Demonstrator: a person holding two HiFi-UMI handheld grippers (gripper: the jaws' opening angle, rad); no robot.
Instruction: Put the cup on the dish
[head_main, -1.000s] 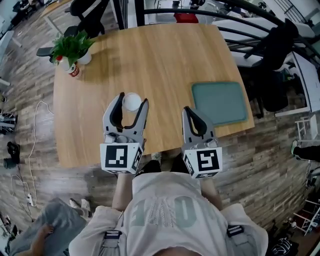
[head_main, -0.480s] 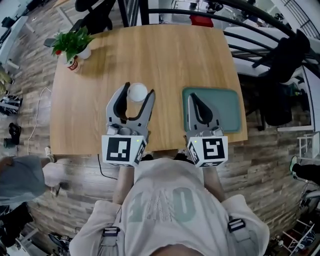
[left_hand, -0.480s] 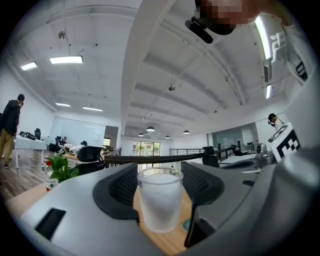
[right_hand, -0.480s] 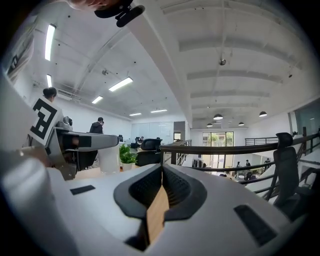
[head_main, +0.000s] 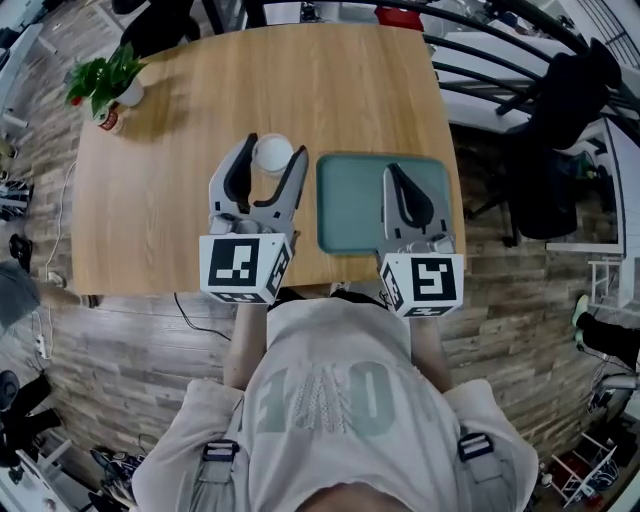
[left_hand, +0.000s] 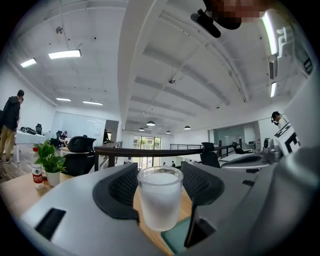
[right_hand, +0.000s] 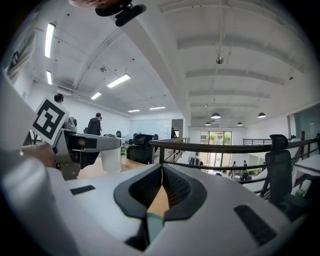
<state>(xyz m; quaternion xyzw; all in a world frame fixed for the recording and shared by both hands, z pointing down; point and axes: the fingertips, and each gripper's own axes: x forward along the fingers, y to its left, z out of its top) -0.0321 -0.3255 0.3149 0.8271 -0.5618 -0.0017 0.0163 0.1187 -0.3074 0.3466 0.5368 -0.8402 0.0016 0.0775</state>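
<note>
A frosted white cup (head_main: 272, 155) is held between the jaws of my left gripper (head_main: 275, 148), just left of the green dish (head_main: 350, 205), a flat tray near the wooden table's front edge. In the left gripper view the cup (left_hand: 160, 200) stands upright between the pads (left_hand: 122, 187), its base a little above the wood, with a corner of the dish (left_hand: 176, 236) below it. My right gripper (head_main: 392, 168) hovers over the dish's right half, jaws shut and empty. The right gripper view shows its tips (right_hand: 161, 167) closed, with the cup (right_hand: 111, 157) off to the left.
A potted plant (head_main: 100, 80) and a small red-labelled bottle (head_main: 108, 121) stand at the table's far left corner. The table (head_main: 180, 220) ends just in front of both grippers. Black chairs and a railing (head_main: 520, 60) crowd the right side and the back.
My left gripper has carried the cup to the right, close to the dish's left edge. The right gripper now sits over the dish instead of beside it.
</note>
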